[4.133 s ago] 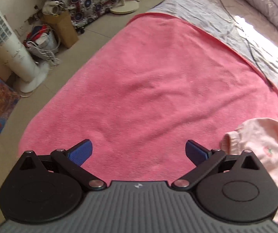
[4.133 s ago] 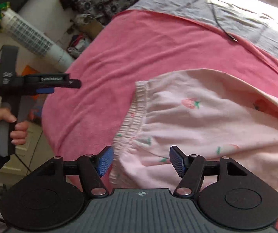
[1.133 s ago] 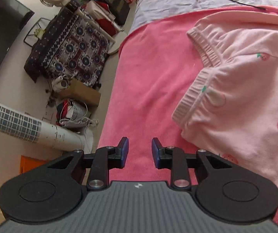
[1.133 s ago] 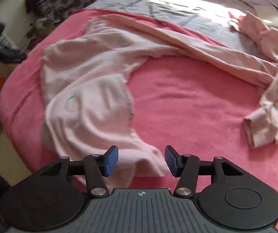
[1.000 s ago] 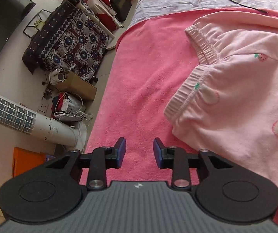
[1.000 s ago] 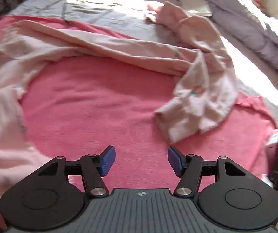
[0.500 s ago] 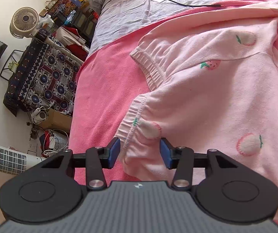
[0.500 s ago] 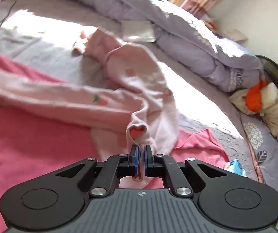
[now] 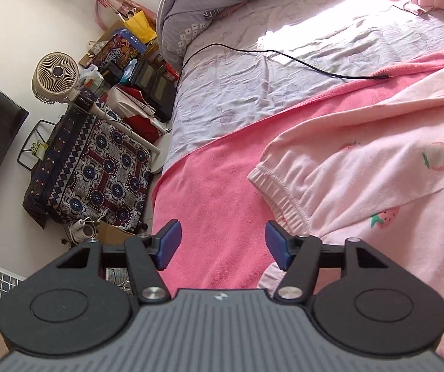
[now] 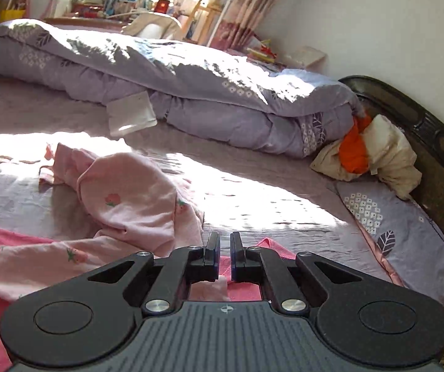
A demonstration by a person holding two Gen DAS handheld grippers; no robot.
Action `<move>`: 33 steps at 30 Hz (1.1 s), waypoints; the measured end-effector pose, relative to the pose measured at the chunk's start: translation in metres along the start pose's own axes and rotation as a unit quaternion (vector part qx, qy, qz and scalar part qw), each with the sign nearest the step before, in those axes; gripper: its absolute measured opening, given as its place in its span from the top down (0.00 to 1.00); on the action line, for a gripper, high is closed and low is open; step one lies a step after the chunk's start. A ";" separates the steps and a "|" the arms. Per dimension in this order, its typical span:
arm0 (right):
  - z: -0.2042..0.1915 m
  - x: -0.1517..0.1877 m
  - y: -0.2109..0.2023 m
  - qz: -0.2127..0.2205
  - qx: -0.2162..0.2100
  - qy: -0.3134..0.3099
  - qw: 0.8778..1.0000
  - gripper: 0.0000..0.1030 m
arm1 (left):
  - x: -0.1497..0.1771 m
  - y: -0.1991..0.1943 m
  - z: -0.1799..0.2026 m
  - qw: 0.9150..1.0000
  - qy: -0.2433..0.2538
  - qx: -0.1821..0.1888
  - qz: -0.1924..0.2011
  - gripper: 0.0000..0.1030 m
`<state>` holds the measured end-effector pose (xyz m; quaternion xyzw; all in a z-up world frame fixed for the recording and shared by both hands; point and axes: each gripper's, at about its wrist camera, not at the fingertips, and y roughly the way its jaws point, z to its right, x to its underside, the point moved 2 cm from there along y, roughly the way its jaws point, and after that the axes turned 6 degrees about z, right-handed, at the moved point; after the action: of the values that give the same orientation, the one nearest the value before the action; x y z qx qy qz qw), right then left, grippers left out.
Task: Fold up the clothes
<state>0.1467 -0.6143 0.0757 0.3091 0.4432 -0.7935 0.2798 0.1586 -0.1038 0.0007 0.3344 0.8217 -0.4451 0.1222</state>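
Since half a second ago the pink pyjama trousers (image 9: 377, 186) waistband has slid out from between the left hand-held gripper (image 9: 222, 243) pads to its right. Jaws opening, empty, over pink towel (image 9: 215, 198). Right hand-held gripper (image 10: 225, 255) nearly closed, opening; pink cloth beneath, grip unclear. Quilt (image 10: 191, 93) beyond.

Your left gripper (image 9: 220, 245), black-armed with blue rubber pads, tilts downward with its jaws spreading apart; nothing sits between the pads (image 9: 167, 245). Your right gripper (image 10: 225, 259), the same black two-finger tool, also angles down, its jaws nearly together and easing open, a narrow gap showing between the fingers (image 10: 212, 255) and nothing pinched there.
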 end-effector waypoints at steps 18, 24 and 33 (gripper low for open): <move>-0.193 0.061 0.070 0.014 -0.165 -0.400 0.901 0.96 | -0.046 0.048 0.057 0.994 0.102 0.014 0.029 0.37; -0.155 -0.011 0.082 0.032 -0.147 -0.275 0.949 0.96 | -0.063 0.079 0.057 0.995 0.100 0.003 0.027 0.37; -0.191 -0.038 0.176 -0.037 -0.099 -0.247 0.963 0.51 | -0.068 0.148 0.055 0.997 0.063 -0.020 -0.040 0.31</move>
<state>0.3443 -0.5200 -0.0690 0.0583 0.4477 -0.8073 0.3802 0.3011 -0.1222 -0.0930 0.3261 0.8492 -0.4111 0.0593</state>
